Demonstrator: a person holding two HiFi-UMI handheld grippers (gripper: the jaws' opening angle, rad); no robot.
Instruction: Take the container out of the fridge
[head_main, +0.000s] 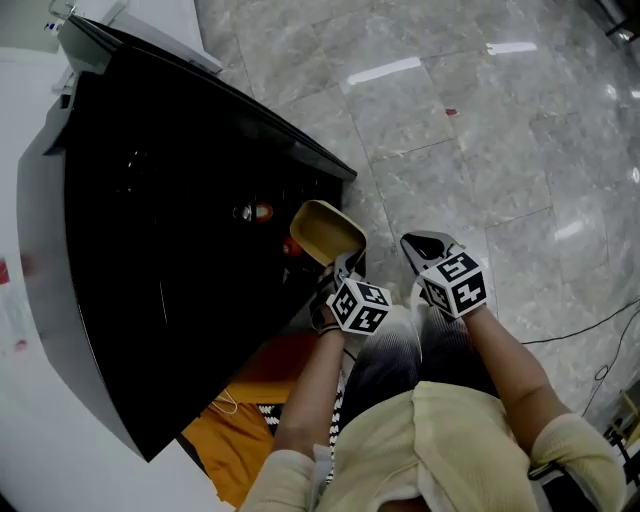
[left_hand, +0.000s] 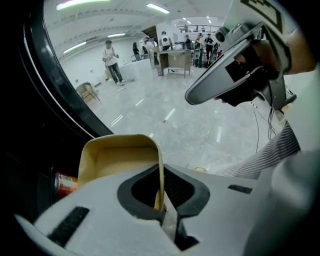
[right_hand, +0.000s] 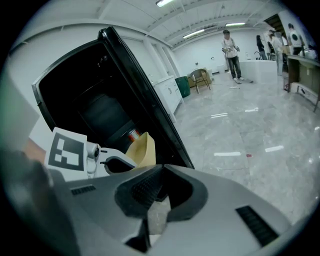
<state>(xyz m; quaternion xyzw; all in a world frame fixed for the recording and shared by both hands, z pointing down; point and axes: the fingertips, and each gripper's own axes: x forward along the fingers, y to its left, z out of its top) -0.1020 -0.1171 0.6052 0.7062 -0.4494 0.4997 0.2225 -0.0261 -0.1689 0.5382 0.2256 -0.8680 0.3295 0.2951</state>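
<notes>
A tan, empty open-topped container (head_main: 325, 230) hangs just outside the front of the black fridge (head_main: 150, 250). My left gripper (head_main: 340, 270) is shut on its near wall; in the left gripper view the thin wall (left_hand: 159, 185) runs down between the jaws. The container (right_hand: 141, 149) shows tilted beside the left gripper (right_hand: 112, 162) in the right gripper view. My right gripper (head_main: 425, 245) hovers just to the right over the floor, shut with nothing in it, its jaws (right_hand: 161, 170) meeting at the tips.
A red can (head_main: 258, 212) lies inside the dark fridge, also in sight as the can (left_hand: 65, 184). The fridge's door edge (right_hand: 145, 95) stands between the interior and the marble floor (head_main: 480, 120). An orange cloth (head_main: 235, 440) lies below. People and tables stand far off.
</notes>
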